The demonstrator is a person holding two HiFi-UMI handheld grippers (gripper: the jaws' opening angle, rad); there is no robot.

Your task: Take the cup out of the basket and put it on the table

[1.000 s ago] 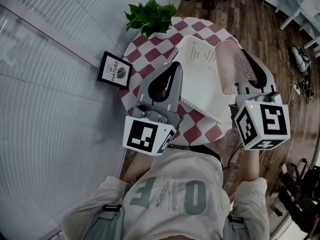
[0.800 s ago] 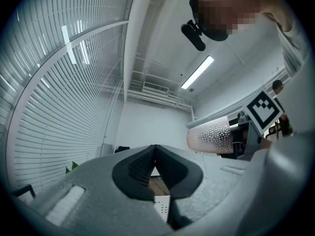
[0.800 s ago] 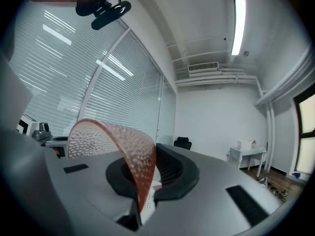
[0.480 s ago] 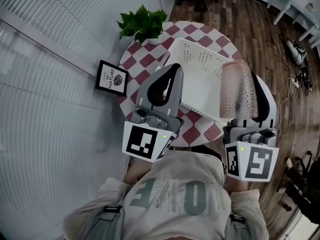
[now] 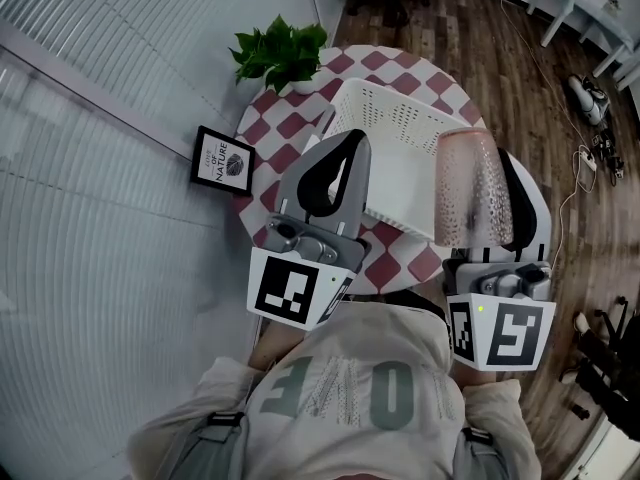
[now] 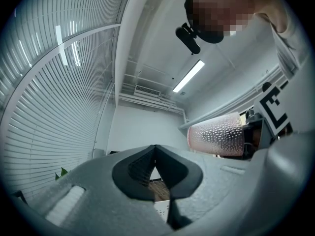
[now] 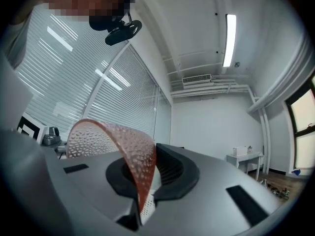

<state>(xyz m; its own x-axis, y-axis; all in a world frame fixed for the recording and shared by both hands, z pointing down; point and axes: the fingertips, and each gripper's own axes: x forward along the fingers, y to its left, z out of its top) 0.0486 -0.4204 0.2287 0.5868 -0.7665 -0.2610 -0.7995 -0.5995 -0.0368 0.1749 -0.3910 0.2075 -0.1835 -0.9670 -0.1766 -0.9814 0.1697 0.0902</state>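
Observation:
A pink, dimpled, see-through cup (image 5: 468, 188) is held up in the air over the right edge of the white basket (image 5: 400, 118). My right gripper (image 5: 505, 190) is shut on the cup's wall. In the right gripper view the wall of the cup (image 7: 115, 144) runs down between the closed jaws of that gripper (image 7: 146, 181). Both grippers point upward toward the ceiling. My left gripper (image 5: 350, 140) hovers over the basket's near left corner, shut and empty. From the left gripper view its closed tips (image 6: 156, 150) meet, and the cup (image 6: 216, 139) lies to their right.
The basket stands on a small round table (image 5: 290, 128) with a red and white checked cloth. A potted plant (image 5: 278, 50) is at the table's far left edge and a framed picture (image 5: 221, 157) leans by the window wall. Wooden floor with cables lies to the right.
My right gripper has drawn back toward the person with the cup, which has turned more upright, away from the basket's inside. The left gripper has hardly moved.

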